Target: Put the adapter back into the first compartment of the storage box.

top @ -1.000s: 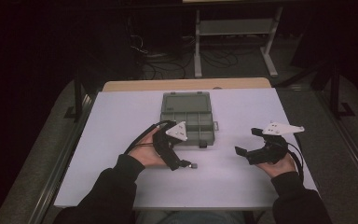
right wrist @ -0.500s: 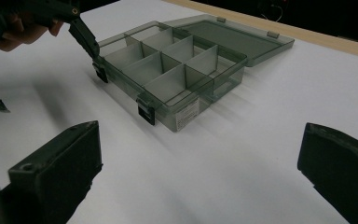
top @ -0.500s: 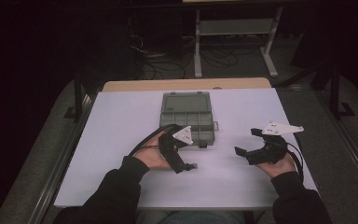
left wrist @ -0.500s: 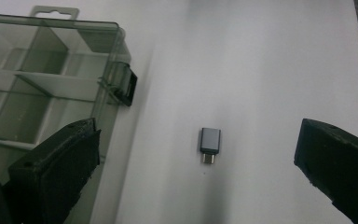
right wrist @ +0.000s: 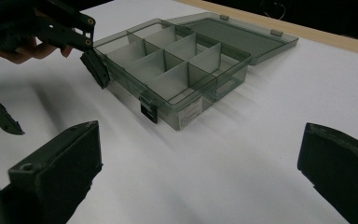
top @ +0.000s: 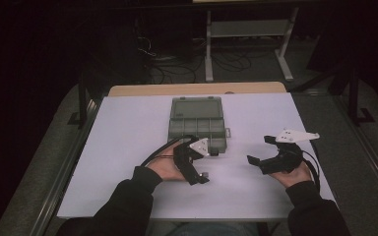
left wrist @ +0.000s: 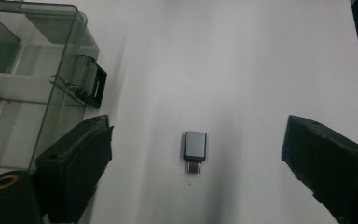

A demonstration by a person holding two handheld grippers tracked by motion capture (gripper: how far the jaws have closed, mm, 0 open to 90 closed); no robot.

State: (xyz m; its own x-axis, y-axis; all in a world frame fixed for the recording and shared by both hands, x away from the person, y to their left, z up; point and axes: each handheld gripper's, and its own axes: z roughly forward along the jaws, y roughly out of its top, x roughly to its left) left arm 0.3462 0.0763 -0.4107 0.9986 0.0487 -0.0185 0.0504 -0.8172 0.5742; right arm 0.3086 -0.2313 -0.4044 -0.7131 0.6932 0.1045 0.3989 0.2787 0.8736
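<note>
The desk (top: 128, 147) is lying under a white sheet, and a strip of bare wood is showing along its far edge. In the middle of the far half a grey see-through organizer box (top: 197, 127) is sitting with its lid (top: 196, 105) folded open and lying flat toward the far side. The inside is divided in small compartments, and I cannot tell if anything is lying in them. A black latch (right wrist: 149, 111) is hanging on the near wall of the box.

The person's left hand (top: 166, 168) is holding the left claw (top: 202, 173) just near the box, a little left of the middle of the desk, pointing down at the sheet. Its jaws have just been closing a little, but they are standing wide, and between them a small grey adapter (left wrist: 195, 148) with a metal plug is lying on the sheet. The pads are not touching it. The adapter is resting near the corner of the box with the latch, but apart from it.

The right claw (top: 259, 151) is hovering above the right part of the desk, well apart from the box, and its jaws are also standing wide with nothing between them.
</note>
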